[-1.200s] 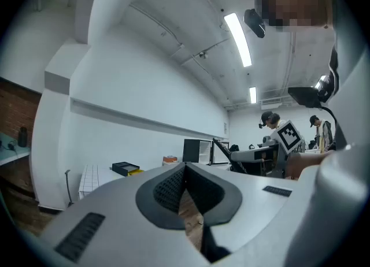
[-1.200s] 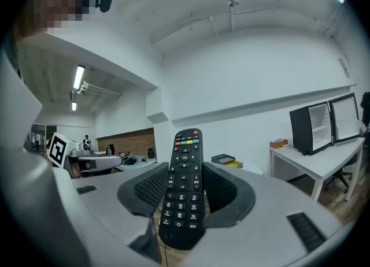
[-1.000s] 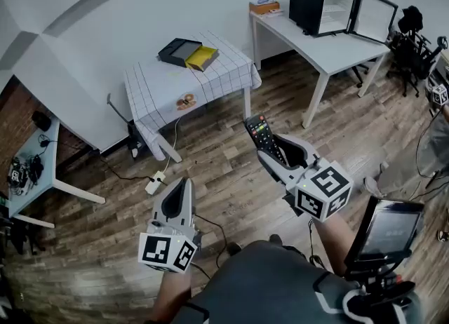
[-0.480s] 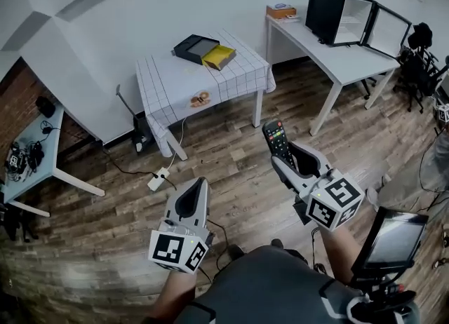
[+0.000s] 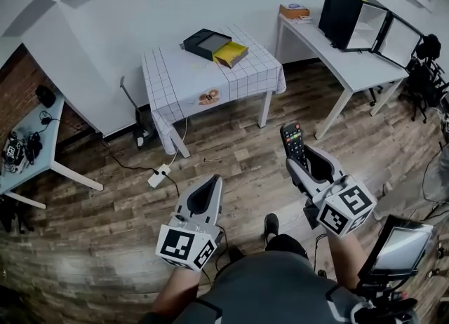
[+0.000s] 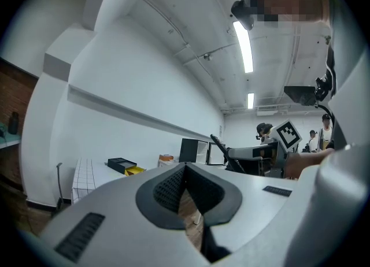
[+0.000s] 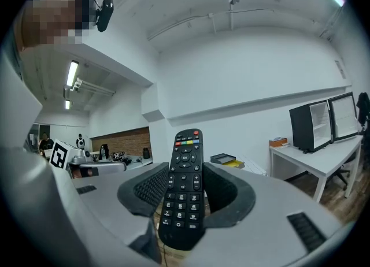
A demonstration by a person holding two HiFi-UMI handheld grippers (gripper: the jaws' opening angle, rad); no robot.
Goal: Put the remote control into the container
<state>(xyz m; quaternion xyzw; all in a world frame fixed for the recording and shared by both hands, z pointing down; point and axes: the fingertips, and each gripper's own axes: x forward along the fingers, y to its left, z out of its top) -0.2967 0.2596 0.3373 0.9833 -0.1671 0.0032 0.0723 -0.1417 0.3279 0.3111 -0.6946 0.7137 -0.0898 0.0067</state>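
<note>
Holding remote control (image 7: pixel 184 188) upright, R gripper (image 5: pixel 304 163) clamped on it.
L gripper (image 6: pixel 185 170) jaws together, empty.

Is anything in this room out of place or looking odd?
Nothing looks spilled or broken. Mildly odd: the black cabinet on the white desk has its door hanging open, and a power strip lies loose on the wooden floor.
</note>
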